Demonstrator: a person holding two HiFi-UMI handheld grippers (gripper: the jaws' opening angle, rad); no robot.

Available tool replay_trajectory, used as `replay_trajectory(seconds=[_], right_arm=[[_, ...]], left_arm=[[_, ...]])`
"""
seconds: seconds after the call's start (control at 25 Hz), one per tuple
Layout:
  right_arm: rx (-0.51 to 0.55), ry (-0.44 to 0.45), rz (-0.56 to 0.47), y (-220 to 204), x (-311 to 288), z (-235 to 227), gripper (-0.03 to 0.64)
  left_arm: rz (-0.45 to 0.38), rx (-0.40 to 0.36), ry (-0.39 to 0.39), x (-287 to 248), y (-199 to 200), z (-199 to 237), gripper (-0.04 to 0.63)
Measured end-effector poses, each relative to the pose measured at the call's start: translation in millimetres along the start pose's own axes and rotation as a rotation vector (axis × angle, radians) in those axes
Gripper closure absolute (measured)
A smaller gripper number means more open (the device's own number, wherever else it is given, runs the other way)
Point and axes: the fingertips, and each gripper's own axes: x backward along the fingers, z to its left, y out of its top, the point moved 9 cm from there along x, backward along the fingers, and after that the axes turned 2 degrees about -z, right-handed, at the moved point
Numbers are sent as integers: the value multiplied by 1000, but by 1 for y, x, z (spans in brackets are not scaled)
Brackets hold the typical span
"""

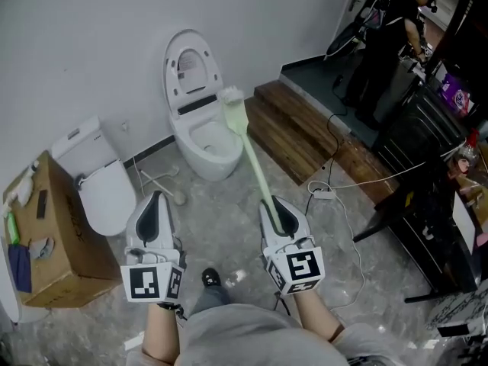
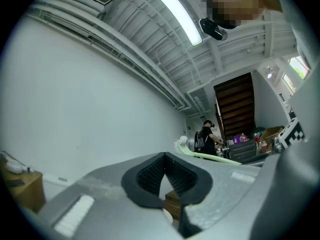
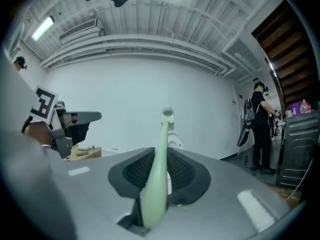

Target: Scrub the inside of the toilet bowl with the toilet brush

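As brush (image 1: 255, 162) faces bowl (image 1: 204, 166), cables (image 1: 379, 178) cross floor (image 1: 229, 221)

Cardboard box (image 1: 72, 259) — wooden steps (image 1: 299, 130) well apart

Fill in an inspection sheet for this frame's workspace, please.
Surface: grey marbled floor.
Job's things: toilet, lid up; green toilet brush, head over its bowl.
Clutter: second toilet, lid down; cardboard box with odds on top.
Grippers: right gripper shut on the toilet brush handle; left gripper shut, holding nothing.
Cables: power strip with white cables on the floor at right.
Surroundings: white wall; wooden step; person standing by black rack.
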Motion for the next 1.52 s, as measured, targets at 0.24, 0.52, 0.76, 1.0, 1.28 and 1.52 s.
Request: replay_trajectory(seconds=[0.24, 0.52, 0.76, 1.0, 1.28, 1.52], right_arm=[[-25, -57, 21, -1, -64, 0, 541], [-24, -75, 45, -8, -120, 8, 541], [-55, -88, 53, -12, -155, 12, 541], [-65, -103, 46, -15, -179, 3, 541], [-66, -92, 61, -20, -233, -19, 541], [-62, -54, 60, -15, -293, -52, 541]], left_arm=[[-3, 1, -29, -53, -9, 44, 591], [2, -1, -40, -88, -21, 84, 591], [2, 9, -47, -111, -31, 110, 591], [17, 19, -70, -136, -45, 119, 591], [17, 38, -50, -180, -61, 138, 591], [-6, -2, -2, -238, -65, 145, 591]])
